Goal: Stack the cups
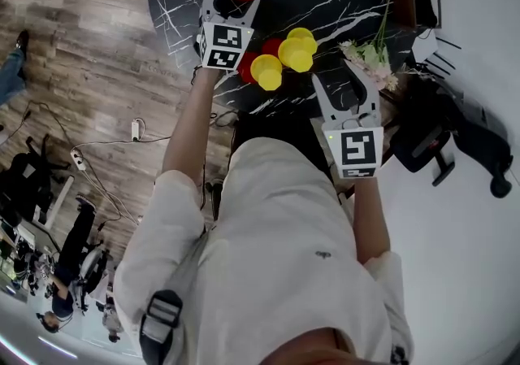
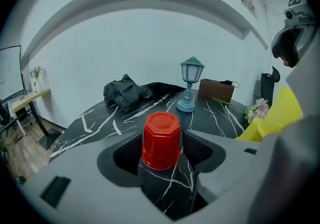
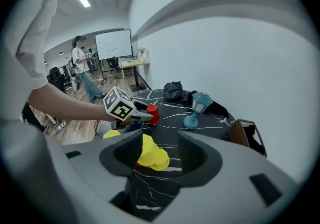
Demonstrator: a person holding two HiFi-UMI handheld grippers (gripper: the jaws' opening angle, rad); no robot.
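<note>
**1. Red cup.** The red cup (image 2: 161,139) stands upside down on the black, white-veined tabletop (image 2: 100,123), on its far left part as the head view shows it. It sits between the two jaws of my left tongs (image 2: 162,150). These jaws are spread wide, with one pad just beside each flank of the cup. I see no pad pressing on it, so the cup is bracketed, not gripped.

**2. Remaining cups.** A yellow pair (image 1: 296,50), tilted and apparently one nested in the other, lies near the middle of the tabletop. A single yellow cup (image 1: 266,71) sits just beside the pair, nearer to me. Parts of two further red cups (image 1: 271,45) show under and between the yellow ones. I cannot tell how these are stacked.

**3. Right tongs.** My right tongs (image 3: 160,160) are over the near right part of the tabletop and point down toward the yellow pair. The jaws are wide apart and hold nothing. The yellow pair shows through the gap but lies beyond the pads.

**4. Other items on the tabletop.**
- A blue lantern lamp (image 2: 191,84) stands upright beyond the red cup.
- A brown box (image 2: 216,90) is to the right of the lamp.
- A black bundle of cloth (image 2: 125,93) is to the left of the lamp.
- A sprig of pale flowers (image 1: 370,54) lies at the right edge, just beside my right tongs.

**5. Room.** A wood floor (image 1: 81,71) lies to the left of the tabletop and a black chair (image 1: 455,140) stands to its right. In the right gripper view, a whiteboard (image 3: 113,44) and a person (image 3: 80,61) stand far off.
</note>
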